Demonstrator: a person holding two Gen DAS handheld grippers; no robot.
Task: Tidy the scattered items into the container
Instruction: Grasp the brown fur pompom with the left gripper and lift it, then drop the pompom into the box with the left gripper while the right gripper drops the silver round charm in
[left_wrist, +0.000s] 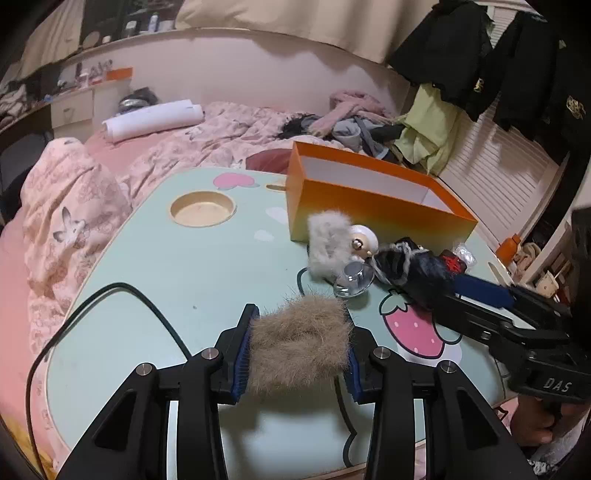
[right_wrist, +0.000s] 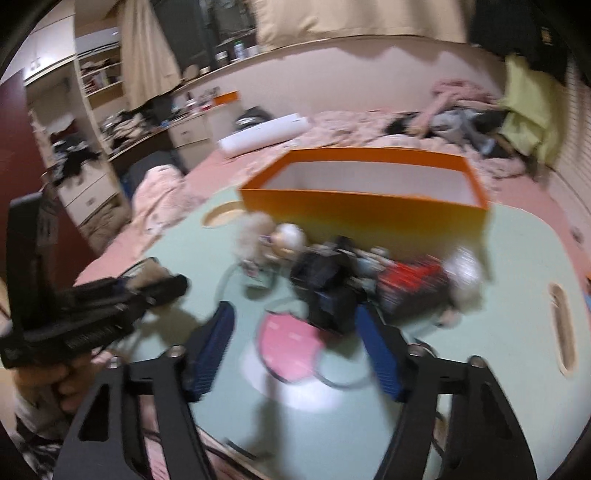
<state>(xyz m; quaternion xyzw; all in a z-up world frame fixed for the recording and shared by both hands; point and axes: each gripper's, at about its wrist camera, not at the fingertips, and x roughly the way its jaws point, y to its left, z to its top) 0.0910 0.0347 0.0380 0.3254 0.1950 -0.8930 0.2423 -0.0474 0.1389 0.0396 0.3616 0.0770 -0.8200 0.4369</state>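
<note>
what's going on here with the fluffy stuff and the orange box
A person is tidying small items off a mint-green lap table into an orange box, with a two-finger tool in each hand. The left tool is clamped on a tan furry hair accessory, not yet over the box. The right tool is at a dark furry item in the pile, though blur hides whether it grips. The visible part of the box looks bare.

On the desk (left_wrist: 155, 266) stands one orange box (left_wrist: 369, 210). There are two fluffy pieces: one brown (left_wrist: 299, 343) and one white (left_wrist: 327, 240). I count one dark furry piece (left_wrist: 413, 269), one clear glass bottle (left_wrist: 352, 282), one small round cream thing (left_wrist: 364, 236) and one red item (left_wrist: 452, 263). Two grippers are in view, the left gripper (left_wrist: 295, 350) and the right gripper (right_wrist: 295, 347).
</note>
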